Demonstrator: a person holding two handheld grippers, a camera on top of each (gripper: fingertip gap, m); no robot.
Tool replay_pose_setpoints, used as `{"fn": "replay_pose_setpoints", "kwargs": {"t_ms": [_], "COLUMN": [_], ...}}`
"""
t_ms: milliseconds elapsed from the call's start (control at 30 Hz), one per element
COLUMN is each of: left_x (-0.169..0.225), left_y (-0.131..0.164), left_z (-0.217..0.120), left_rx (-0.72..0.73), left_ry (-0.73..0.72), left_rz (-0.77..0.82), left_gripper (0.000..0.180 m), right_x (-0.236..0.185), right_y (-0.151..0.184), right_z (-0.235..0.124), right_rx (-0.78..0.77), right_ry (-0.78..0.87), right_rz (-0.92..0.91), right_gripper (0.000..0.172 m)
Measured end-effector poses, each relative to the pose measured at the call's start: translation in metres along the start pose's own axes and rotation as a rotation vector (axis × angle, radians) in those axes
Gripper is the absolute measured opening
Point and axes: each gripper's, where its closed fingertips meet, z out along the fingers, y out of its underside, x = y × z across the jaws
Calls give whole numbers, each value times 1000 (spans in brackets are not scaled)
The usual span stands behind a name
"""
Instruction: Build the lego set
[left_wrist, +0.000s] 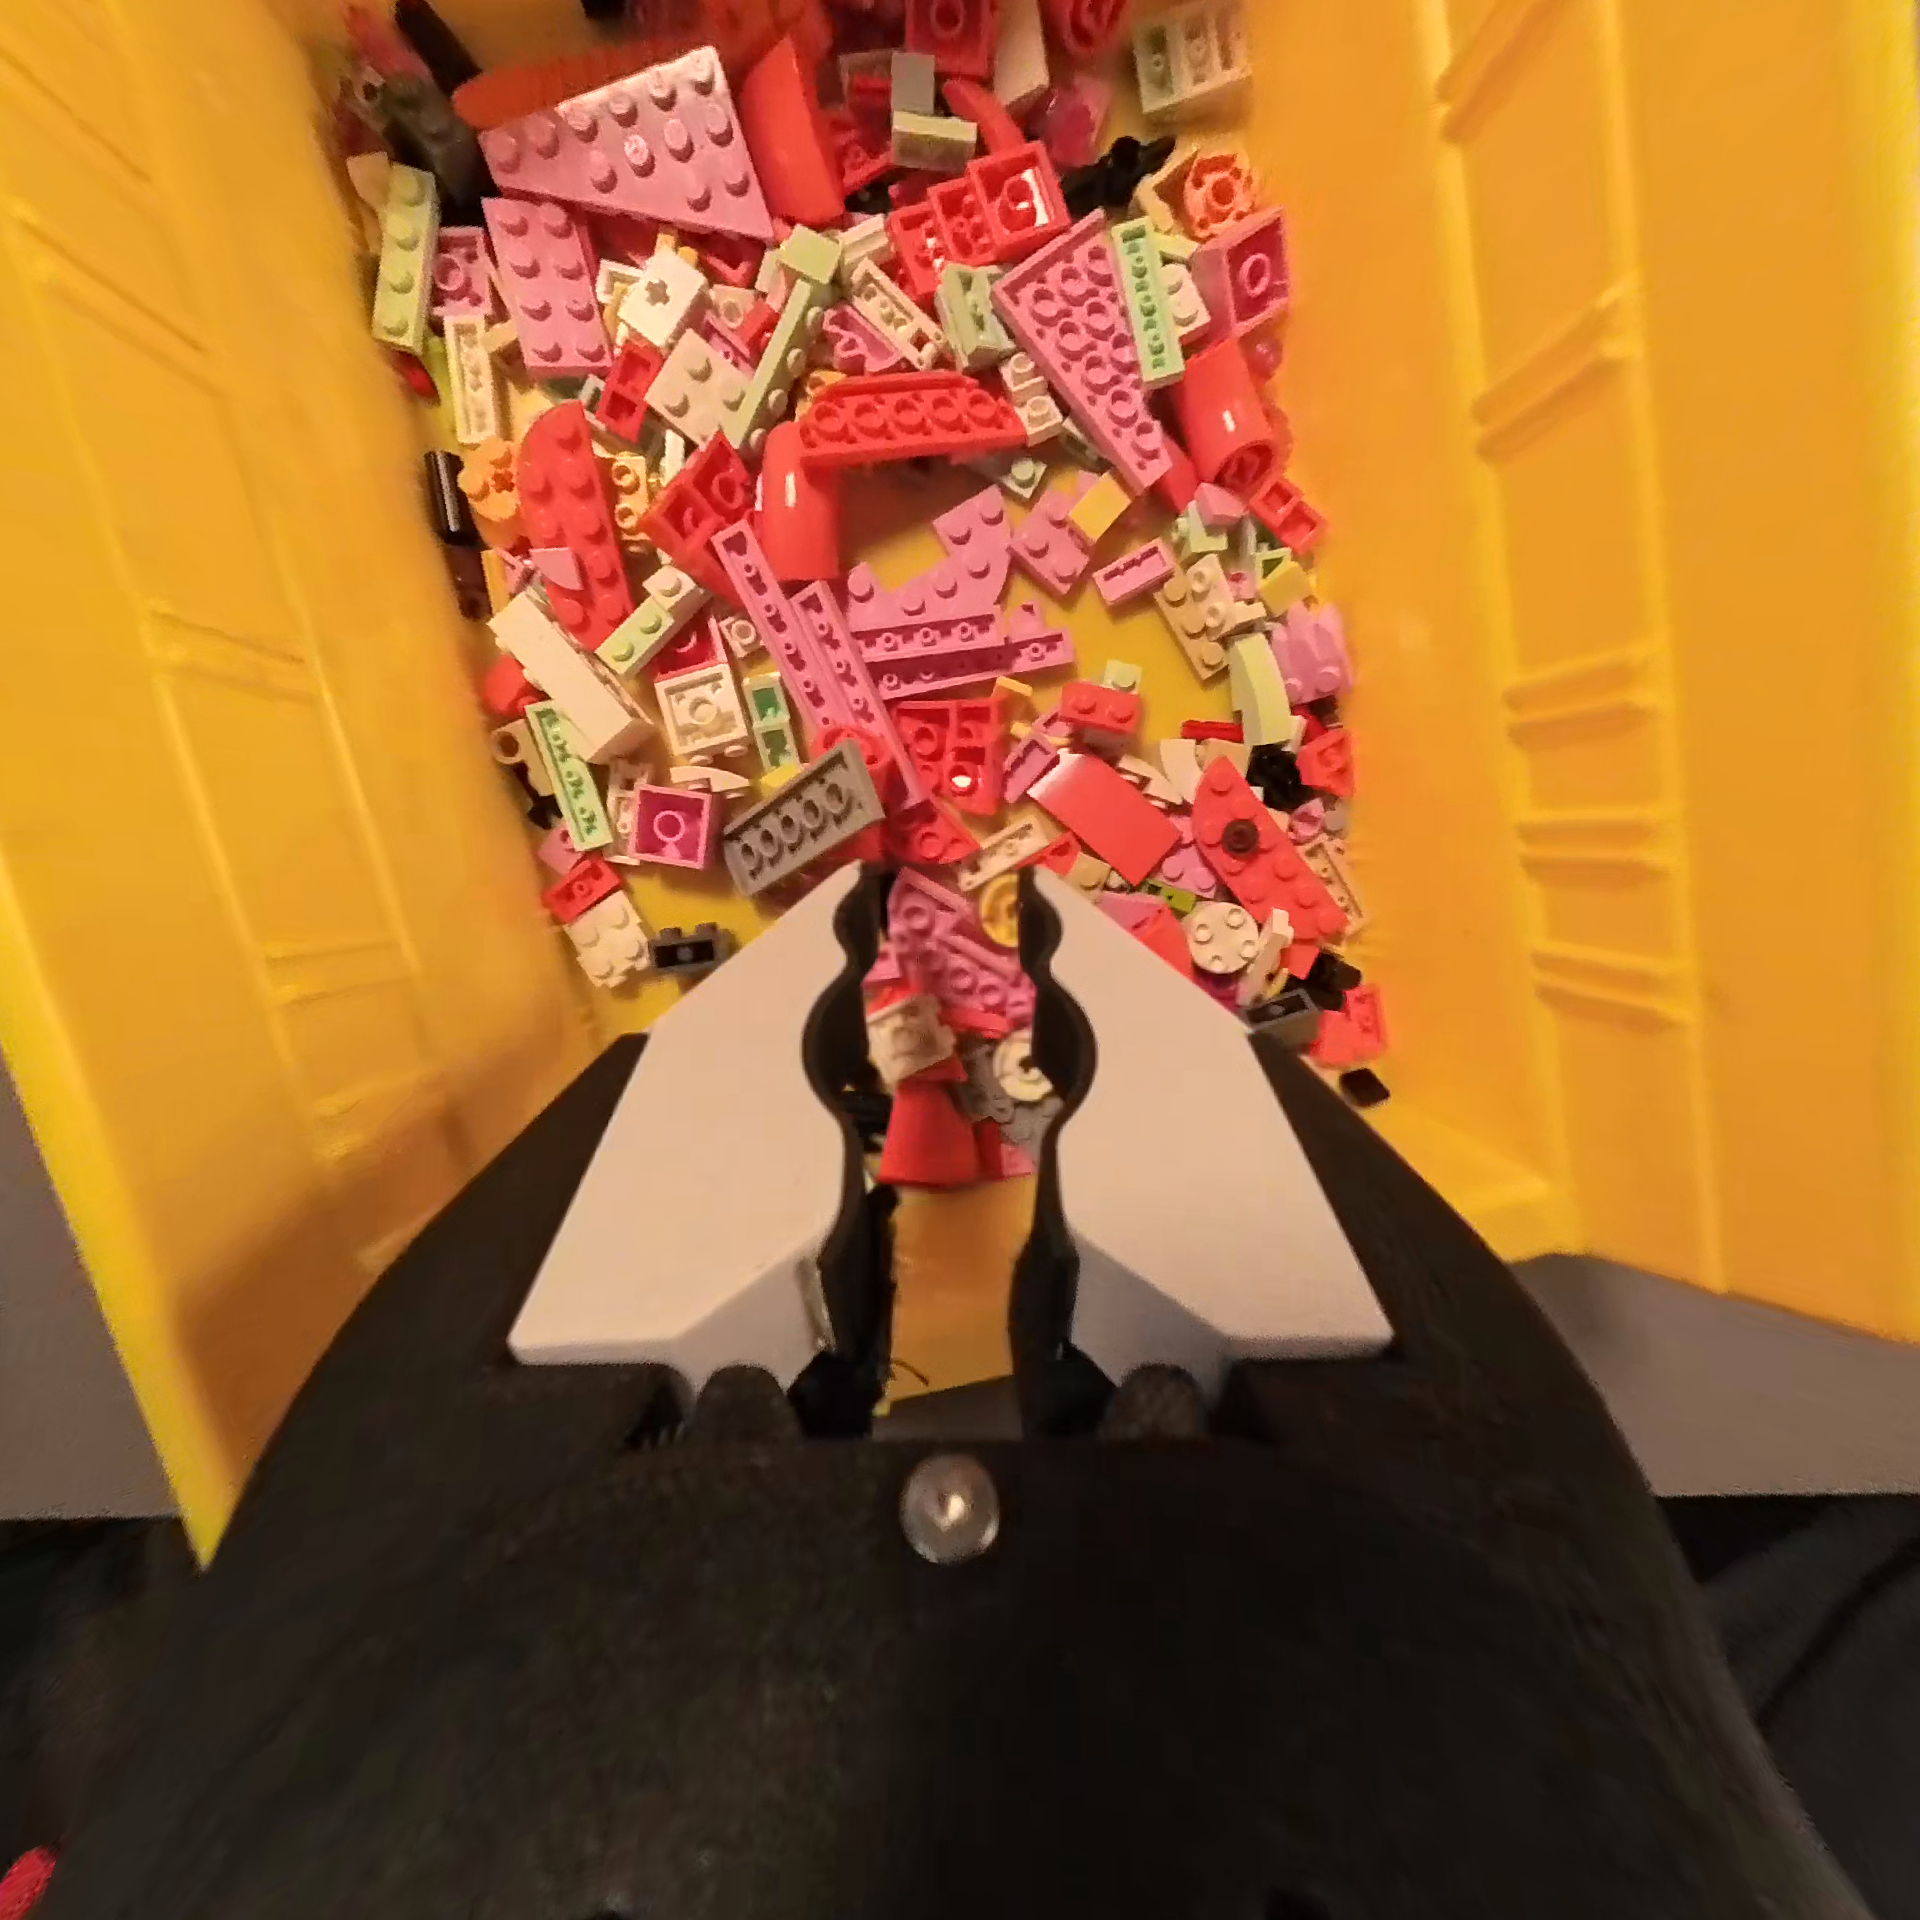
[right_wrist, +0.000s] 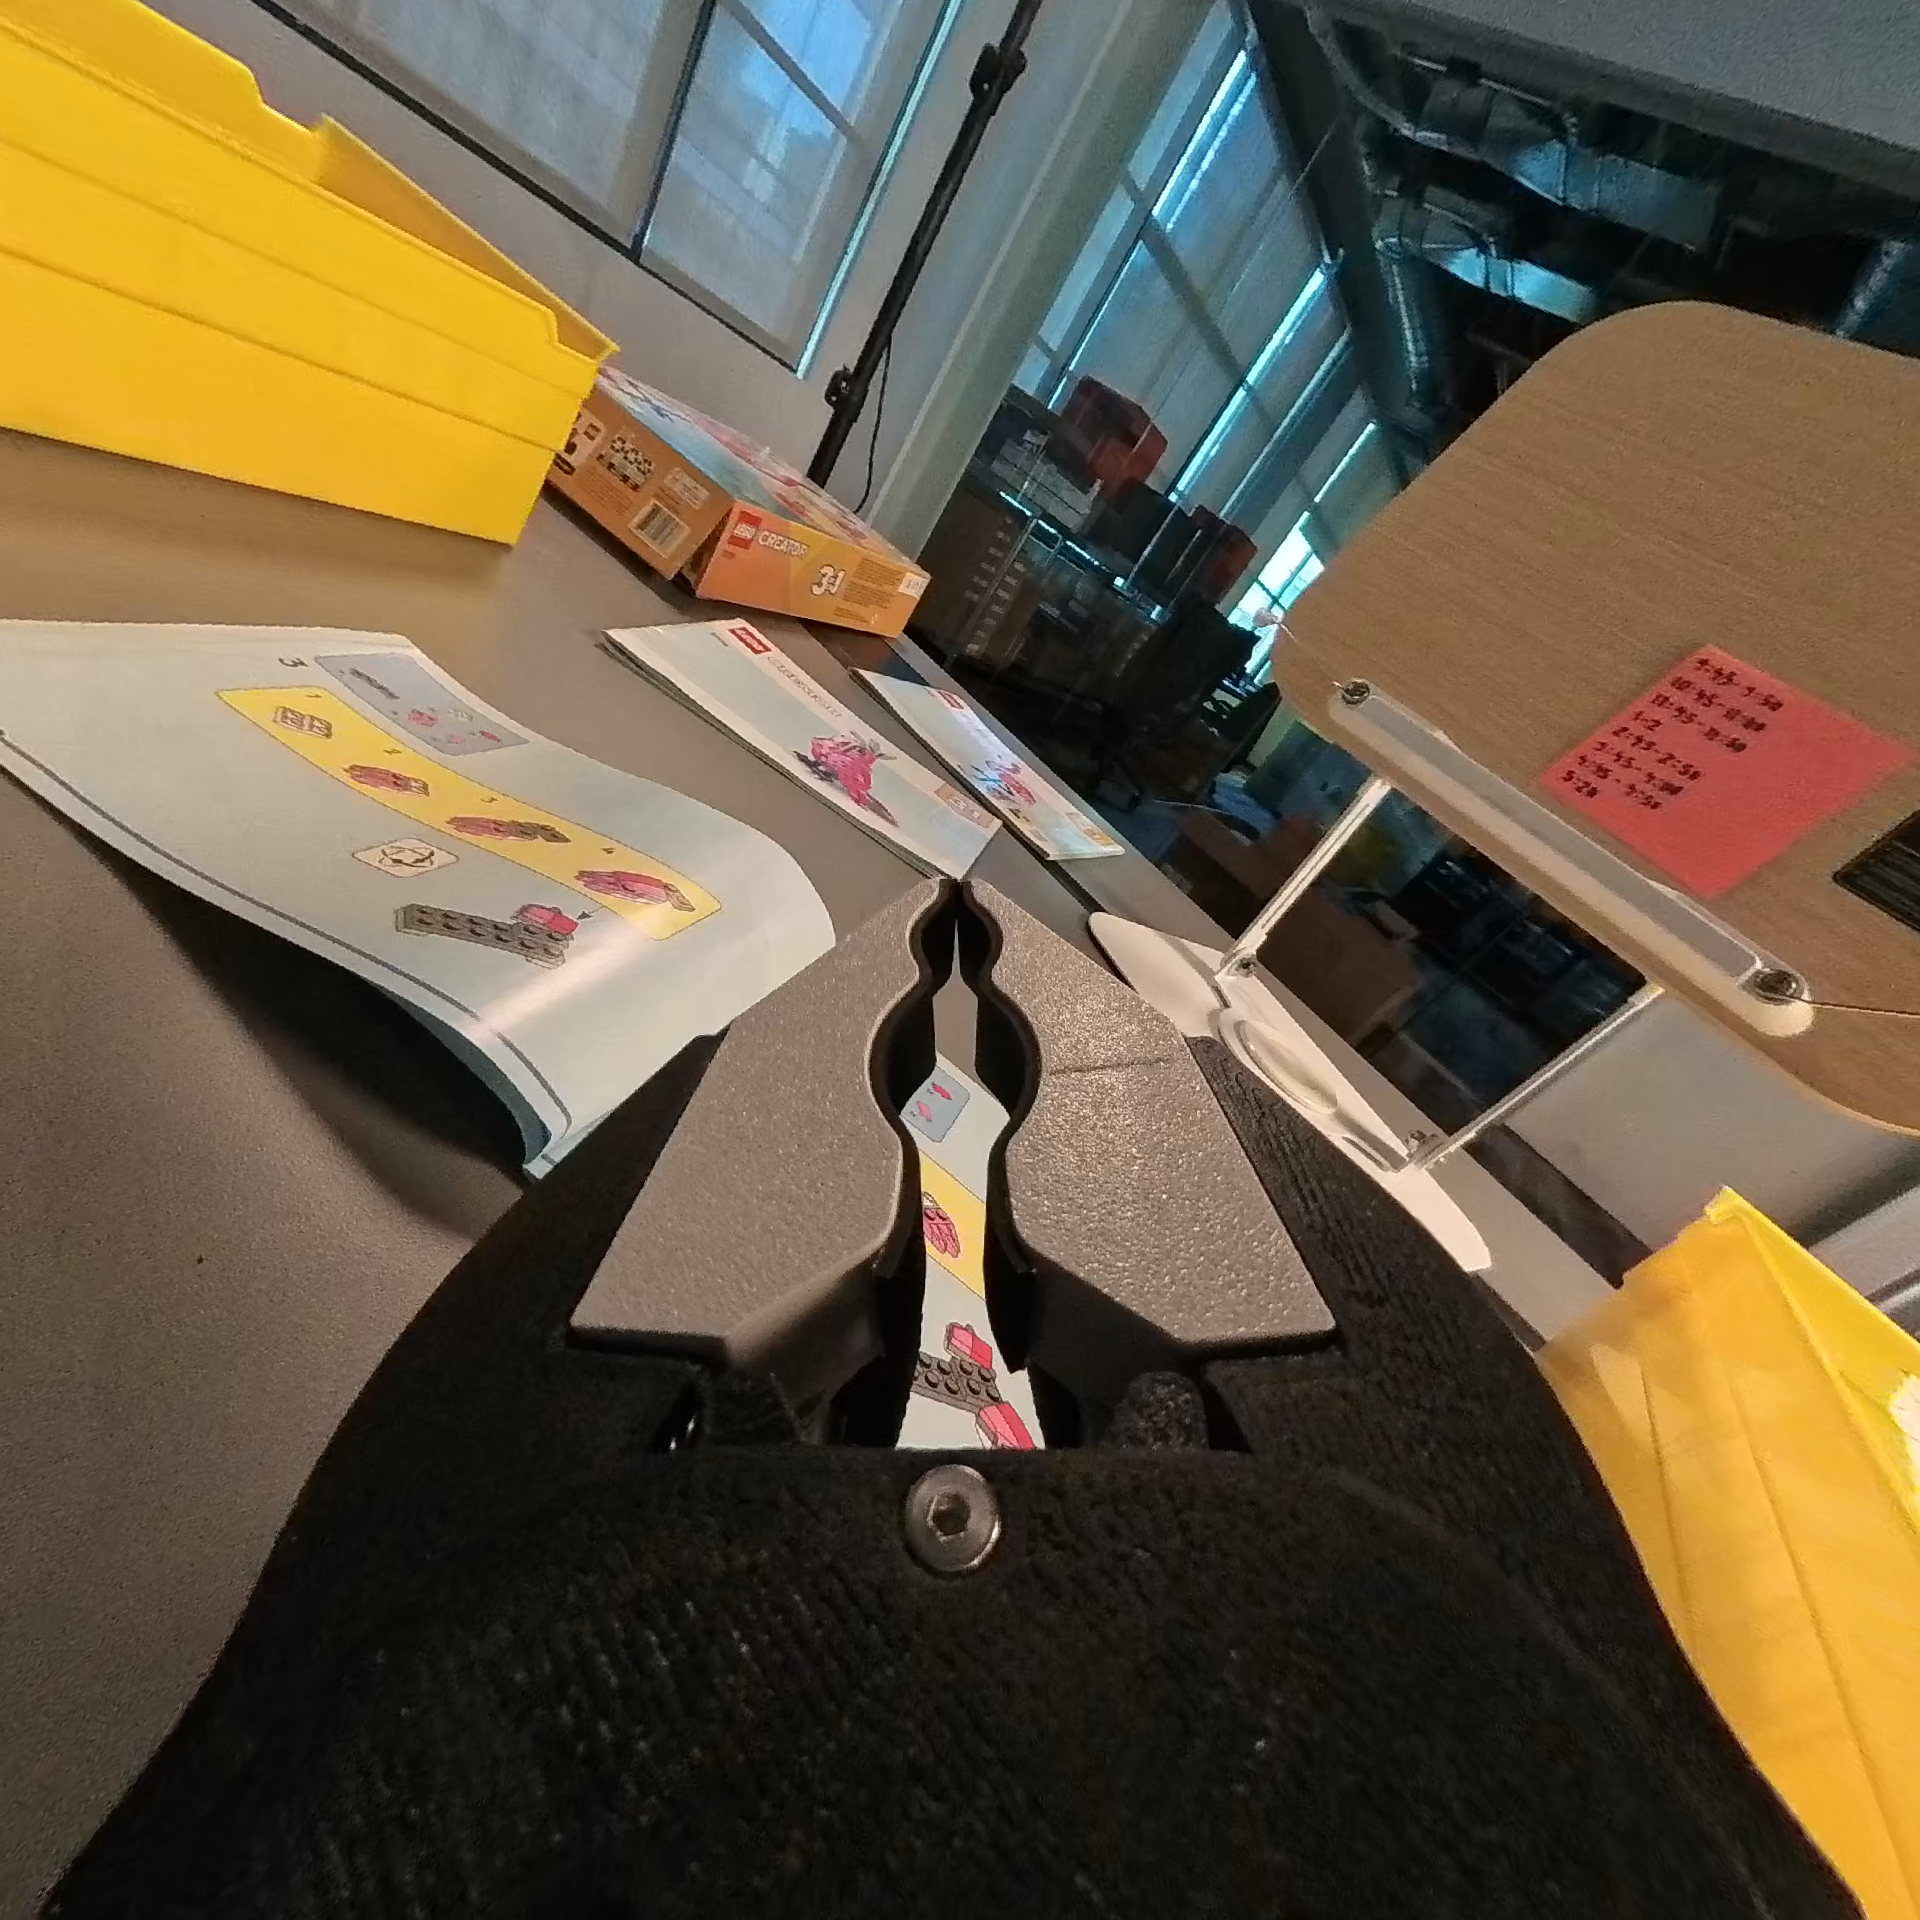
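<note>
The left tongs (left_wrist: 951, 883) stand slightly parted above a loose heap of toy bricks (left_wrist: 883, 540), red, pink, pale green and white, on the floor of a yellow bin (left_wrist: 208, 727), with nothing between the pads. A grey studded plate (left_wrist: 800, 831) lies tilted just beyond the fingertips. The right tongs (right_wrist: 957, 891) are closed on nothing, low over an open instruction booklet (right_wrist: 395, 831) on the tabletop (right_wrist: 208, 1195).

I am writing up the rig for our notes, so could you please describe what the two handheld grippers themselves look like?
The left gripper has a textured black body, a silver screw at its centre, and two pale grey wedge-shaped fingers lined with wavy black pads. The right gripper has the same black body, screw and scalloped pads, but its fingers are darker, speckled grey. No cables or sleeves show.
</note>
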Motion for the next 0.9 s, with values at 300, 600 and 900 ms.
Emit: {"fn": "replay_pose_setpoints", "kwargs": {"t_ms": [300,600,900], "left_x": [8,-1,-9], "left_y": [7,30,38], "left_z": [-1,3,5], "left_rx": [-43,-237,-290], "left_ry": [44,40,27], "left_rz": [-14,-88,-104], "left_gripper": [27,27,15], "right_x": [1,0,-1], "right_y": [0,0,0], "right_z": [0,0,0], "right_rx": [7,5,4], "right_ry": [-1,-4,-8], "right_rz": [8,2,-1], "right_gripper": [0,0,0]}}
